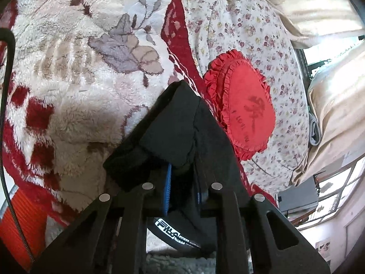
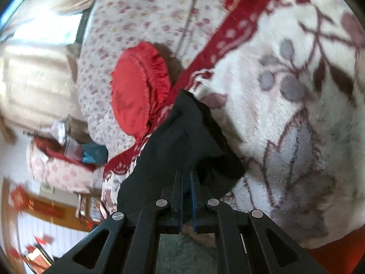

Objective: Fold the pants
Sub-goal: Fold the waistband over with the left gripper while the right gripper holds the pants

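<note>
Left gripper (image 1: 182, 182) and right gripper (image 2: 187, 196), frame bottom centre, each pinching black pants (image 1: 173, 123) above floral fleece blanket (image 1: 75, 52); paired grip probably aligns edges for fold.

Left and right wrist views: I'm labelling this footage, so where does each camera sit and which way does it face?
Left wrist: on the left gripper, looking along its fingers at black pants over a plush floral blanket; only gripper linkage shows.
Right wrist: on the right gripper, facing pants and blanket; linkage only.
Shared: pants, blanket, red heart cushion.
</note>
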`<state>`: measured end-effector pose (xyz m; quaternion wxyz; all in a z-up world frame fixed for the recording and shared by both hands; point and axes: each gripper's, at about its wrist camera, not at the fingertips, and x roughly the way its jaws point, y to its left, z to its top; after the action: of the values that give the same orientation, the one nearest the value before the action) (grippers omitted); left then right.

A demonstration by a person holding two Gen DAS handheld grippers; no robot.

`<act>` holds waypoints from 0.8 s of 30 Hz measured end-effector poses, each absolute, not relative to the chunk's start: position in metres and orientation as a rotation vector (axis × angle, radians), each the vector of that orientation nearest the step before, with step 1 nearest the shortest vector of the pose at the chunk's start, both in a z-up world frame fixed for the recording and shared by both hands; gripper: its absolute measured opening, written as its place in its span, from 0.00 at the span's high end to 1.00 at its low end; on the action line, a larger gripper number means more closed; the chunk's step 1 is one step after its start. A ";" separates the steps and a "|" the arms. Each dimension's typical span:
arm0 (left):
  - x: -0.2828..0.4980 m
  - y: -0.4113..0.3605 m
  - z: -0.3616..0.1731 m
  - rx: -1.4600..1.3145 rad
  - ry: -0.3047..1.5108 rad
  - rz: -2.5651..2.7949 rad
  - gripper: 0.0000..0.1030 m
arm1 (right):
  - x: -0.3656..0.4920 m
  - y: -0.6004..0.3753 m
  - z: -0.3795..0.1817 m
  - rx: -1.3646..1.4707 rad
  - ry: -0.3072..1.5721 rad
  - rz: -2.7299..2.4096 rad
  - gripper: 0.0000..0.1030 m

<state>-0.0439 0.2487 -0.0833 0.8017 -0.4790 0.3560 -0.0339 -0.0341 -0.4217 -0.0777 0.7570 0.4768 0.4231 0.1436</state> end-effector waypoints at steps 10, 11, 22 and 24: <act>-0.045 0.249 -0.087 -1.040 0.770 -0.085 0.85 | -0.041 -0.432 -0.085 1.108 0.897 0.238 0.73; -0.044 0.248 -0.088 -1.040 0.773 -0.084 0.85 | -0.042 -0.434 -0.086 1.110 0.891 0.235 0.70; -0.047 0.242 -0.075 -0.950 0.791 -0.056 0.93 | -0.023 -0.424 -0.076 0.961 0.882 0.284 0.90; -0.052 0.245 -0.062 -0.944 0.760 -0.074 0.93 | -0.028 -0.423 -0.061 0.915 0.841 0.292 0.92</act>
<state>-0.0522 0.2446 -0.0620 0.8215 -0.4434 0.3569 -0.0350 -0.0284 -0.4227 -0.0610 0.8030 0.4272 0.3925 0.1364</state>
